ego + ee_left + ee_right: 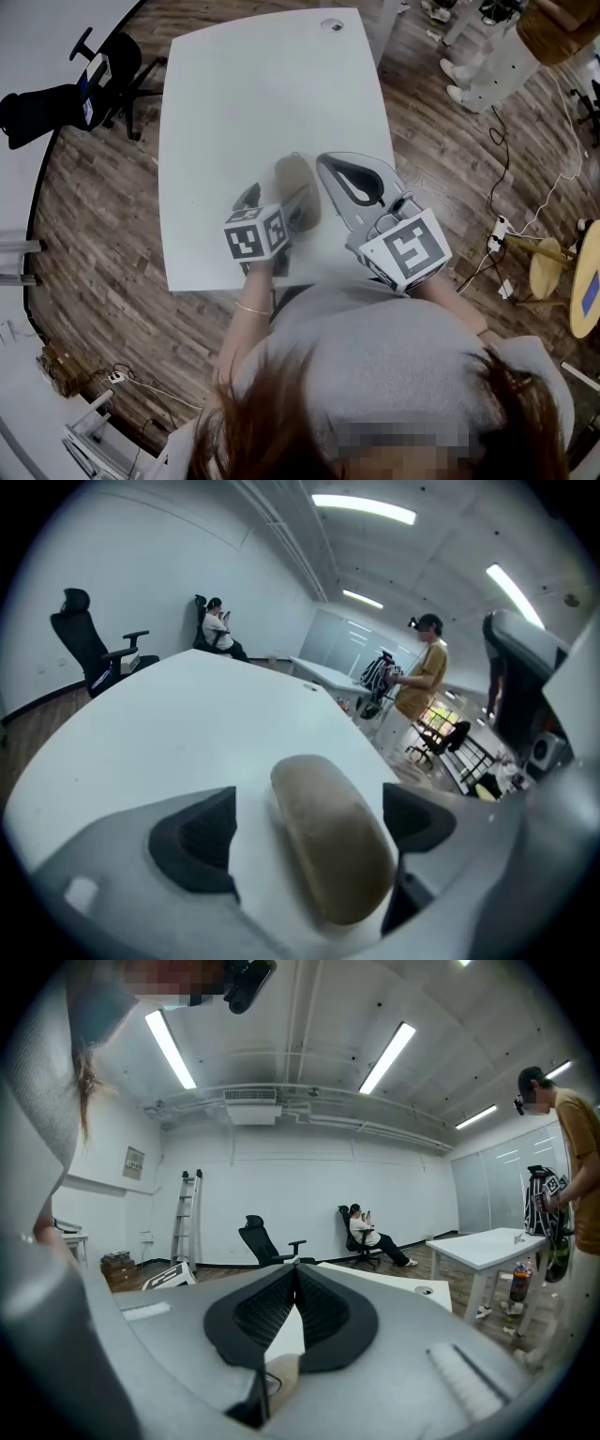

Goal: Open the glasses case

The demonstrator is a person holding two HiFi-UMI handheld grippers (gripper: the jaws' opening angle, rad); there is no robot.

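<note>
Left hand-held gripper (309,829): jaws spread wide, astride glasses case (298,186), pads clear of it | right hand-held gripper (293,1288): clenched on nothing, just right of case | glasses case: lying closed on table (244,94), toward near edge

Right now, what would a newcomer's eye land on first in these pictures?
A tan, closed glasses case lies on the white table, toward the person's side. The left gripper straddles it with jaws wide apart, pads not pressing. The right gripper sits just to the case's right, jaws shut on nothing.
</note>
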